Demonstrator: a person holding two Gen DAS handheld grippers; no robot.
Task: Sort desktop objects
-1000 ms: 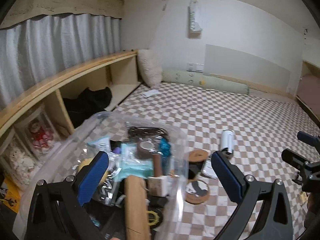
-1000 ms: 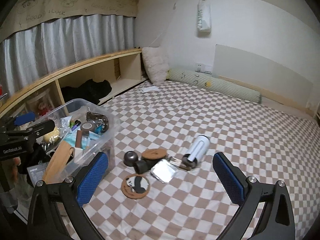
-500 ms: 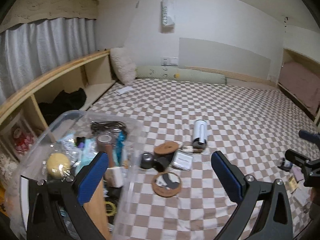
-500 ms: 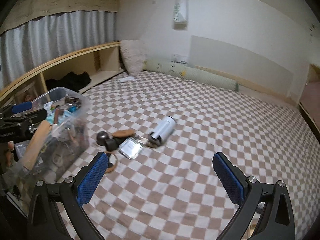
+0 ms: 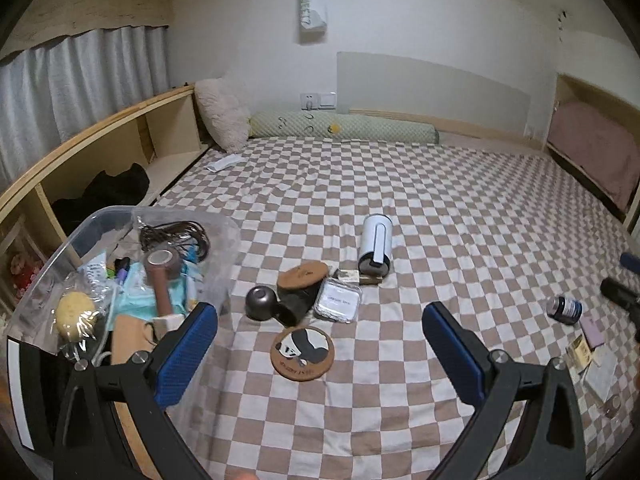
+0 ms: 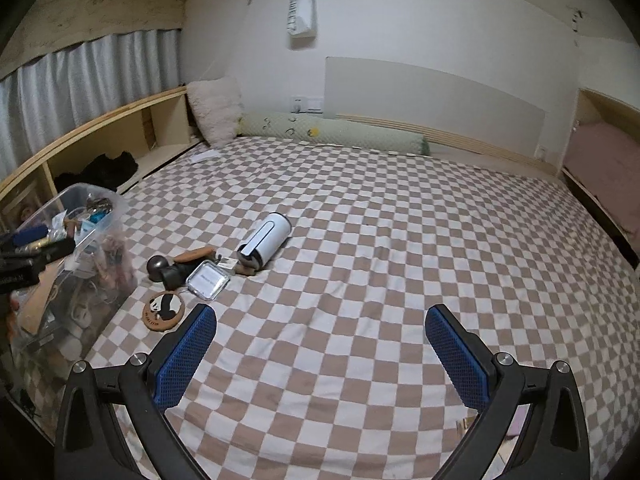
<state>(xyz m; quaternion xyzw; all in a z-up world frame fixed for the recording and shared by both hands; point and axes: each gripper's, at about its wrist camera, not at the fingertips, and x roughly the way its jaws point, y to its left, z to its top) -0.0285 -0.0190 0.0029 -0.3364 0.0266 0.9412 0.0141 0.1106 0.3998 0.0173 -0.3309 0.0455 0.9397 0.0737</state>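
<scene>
On the checkered bedspread lies a cluster: a white cylinder [image 5: 375, 246] [image 6: 265, 242], a dark ball [image 5: 261, 303] [image 6: 156, 266], a cork disc [image 5: 303, 274], a clear square case [image 5: 337, 301] [image 6: 207, 279] and a panda coaster [image 5: 302, 353] [image 6: 164, 309]. A clear plastic bin [image 5: 100, 216] [image 6: 94, 196] full of small items stands to their left. My left gripper [image 5: 320, 354] is open and empty, hovering just short of the coaster. My right gripper [image 6: 320, 360] is open and empty over bare bedspread, right of the cluster. A small dark jar [image 5: 565, 309] and some packets [image 5: 592, 348] lie at the right.
A wooden shelf unit [image 5: 100, 152] with dark cloth runs along the left under grey curtains. A fluffy pillow [image 5: 222, 114] and a green bolster [image 5: 344, 130] sit against the far wall. A pink-covered ledge [image 5: 596, 156] borders the right side.
The left view has swung right, from over the bin to the cluster on the bed. The right view has also shifted right, away from the bin. Both grippers stay open.
</scene>
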